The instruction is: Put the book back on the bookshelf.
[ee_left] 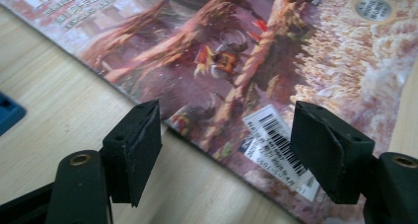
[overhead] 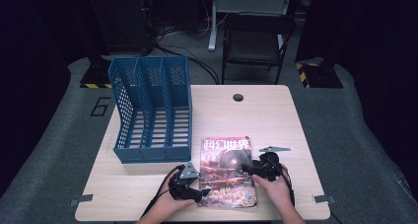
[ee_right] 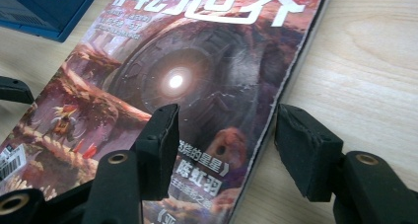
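High view, magazine [overhead: 228,172] flat on the table [overhead: 276,120] near its front edge, blue file rack [overhead: 150,110] behind, left claw [overhead: 201,192] and right claw [overhead: 249,170] at its side edges, left gripper view, jaws apart over the barcode corner, right gripper view, jaws apart astride the spine edge.

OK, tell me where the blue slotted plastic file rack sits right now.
In the high view the blue slotted plastic file rack stands on the far left part of the pale wooden table, just beyond and left of the flat-lying colourful magazine.
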Motion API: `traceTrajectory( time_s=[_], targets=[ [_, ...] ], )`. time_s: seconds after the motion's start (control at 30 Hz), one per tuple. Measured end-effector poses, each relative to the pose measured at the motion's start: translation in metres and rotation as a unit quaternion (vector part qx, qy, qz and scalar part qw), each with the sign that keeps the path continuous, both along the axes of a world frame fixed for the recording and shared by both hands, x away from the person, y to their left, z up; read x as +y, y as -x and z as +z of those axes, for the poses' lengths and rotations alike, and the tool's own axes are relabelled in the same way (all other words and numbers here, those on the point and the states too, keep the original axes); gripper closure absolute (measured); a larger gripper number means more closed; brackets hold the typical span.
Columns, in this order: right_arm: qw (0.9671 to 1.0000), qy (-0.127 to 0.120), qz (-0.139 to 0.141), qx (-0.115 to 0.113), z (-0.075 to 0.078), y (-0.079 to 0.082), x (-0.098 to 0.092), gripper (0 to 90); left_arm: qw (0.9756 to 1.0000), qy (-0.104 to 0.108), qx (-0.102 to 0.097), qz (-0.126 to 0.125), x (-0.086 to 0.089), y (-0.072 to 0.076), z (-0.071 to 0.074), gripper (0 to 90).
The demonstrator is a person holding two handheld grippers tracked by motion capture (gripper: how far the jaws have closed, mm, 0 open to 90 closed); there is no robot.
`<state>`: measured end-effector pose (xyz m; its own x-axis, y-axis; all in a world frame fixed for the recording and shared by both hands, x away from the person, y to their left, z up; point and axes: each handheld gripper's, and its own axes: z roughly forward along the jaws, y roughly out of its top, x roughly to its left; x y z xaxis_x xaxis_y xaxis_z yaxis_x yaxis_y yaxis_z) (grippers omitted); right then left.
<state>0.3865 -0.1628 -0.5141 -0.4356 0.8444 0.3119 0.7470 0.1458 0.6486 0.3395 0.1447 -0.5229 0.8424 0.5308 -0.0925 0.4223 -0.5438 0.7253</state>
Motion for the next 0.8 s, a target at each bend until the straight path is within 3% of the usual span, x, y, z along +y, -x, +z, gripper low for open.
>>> traceTrajectory(
  time_s=[0.17, 0.4, 0.6, 0.8],
  targets=[
    [1.0000, -0.001, -0.008, -0.004, -0.001, 0.001, 0.001, 44.8, 1.0000, 0.001, -0.002, 0.005, -0.001, 0.002, 0.000, 27.7],
    [0.9993, 0.036, -0.006, -0.010, 0.002, 0.002, 0.002, 57.0, 0.9999, -0.004, -0.011, 0.005, -0.001, 0.002, -0.001, 27.8],
    [0.9995, 0.019, -0.019, 0.016, 0.003, 0.008, -0.002, 62.1, 0.9999, -0.001, -0.009, 0.009, -0.004, 0.006, -0.001, 27.8],
    [0.9997, 0.008, -0.015, 0.016, 0.002, 0.010, -0.005, 57.1, 0.9999, 0.001, -0.007, 0.013, -0.003, 0.007, -0.001, 27.8]
  ],
)
